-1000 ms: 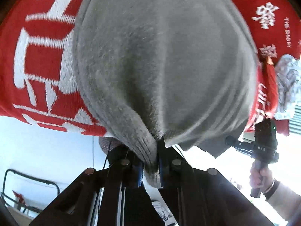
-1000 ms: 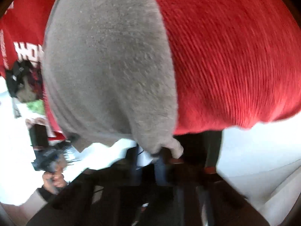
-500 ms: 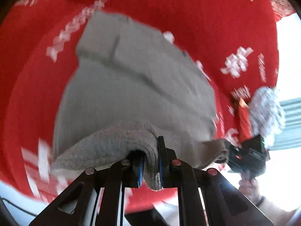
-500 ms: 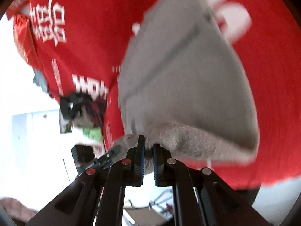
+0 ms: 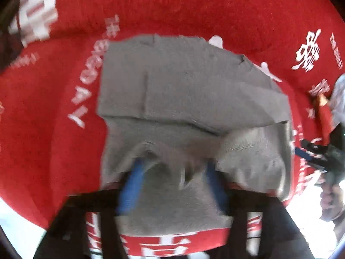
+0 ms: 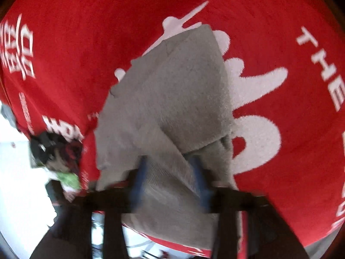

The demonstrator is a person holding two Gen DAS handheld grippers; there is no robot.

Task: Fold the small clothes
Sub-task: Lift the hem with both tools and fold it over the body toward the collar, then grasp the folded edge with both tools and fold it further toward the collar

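Observation:
A small grey knit garment (image 5: 189, 90) lies folded over itself on a red cloth with white lettering (image 5: 194, 10). My left gripper (image 5: 174, 172) hovers over its near edge, pointing steeply down. Its blue pads (image 5: 131, 185) stand wide apart and its jaws are opening, with slack grey fabric between them, not pinched. In the right wrist view the same garment (image 6: 183, 82) lies folded. My right gripper (image 6: 170, 172) is over its near corner, its jaws also opening, and loose fabric lies between its blue pads (image 6: 140, 179). The left wrist view also shows the right gripper (image 5: 319, 157) at the garment's right side.
The red cloth (image 6: 75, 43) spreads well beyond the garment on all far sides. A white patterned cloth (image 5: 338, 99) sits at its right edge. A dark heap with something green (image 6: 56, 151) lies off the cloth's left edge. A hand (image 5: 330, 202) holds the right gripper.
Both grippers were shut on the grey garment's edge and carried it over and down onto itself. Their jaws have now spread and the fabric lies loose between the pads.

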